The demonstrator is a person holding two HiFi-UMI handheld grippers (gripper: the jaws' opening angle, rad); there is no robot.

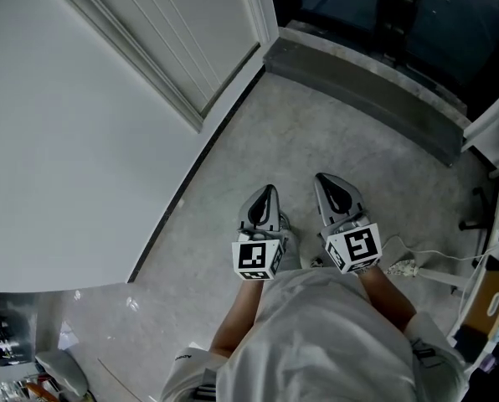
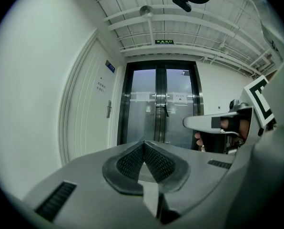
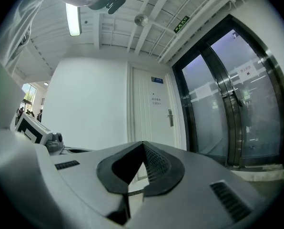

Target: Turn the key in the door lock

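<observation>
One door matters here: the white door (image 3: 154,111), closed, with a lever handle (image 3: 170,118) on the edge nearest the glass double doors (image 3: 228,109). Lock and key should sit at or just below that handle. Both are too small to make out in either gripper view, so I cannot confirm a key is in place. A small blue plate (image 3: 157,79) is fixed high on the white door, with notices under it; the print is unreadable.

The glass double doors stand just beside the white door, on its handle side, with a green exit sign (image 2: 165,42) above them.

Both grippers are well apart from the white door, held side by side low in front of the person, over bare grey floor (image 1: 316,124).
- Left gripper (image 1: 269,193): jaws fully together, pads meeting, nothing between them.
- Right gripper (image 1: 323,181): the same, closed tip to tip and empty.

Both point roughly level. The right gripper view has the white door nearly dead ahead. The left gripper view looks more at the glass doors, with the white door off to one side.

Step in hand, by my reading: the approach. Nothing at the lock has been touched; turning not begun.

Next move calls for closing the gap to the white door and raising one gripper to handle height. Its jaws must then part, line up across the key's bow, pinch, and roll with the wrist. Which gripper will do it I cannot tell; the right is better aimed.
</observation>
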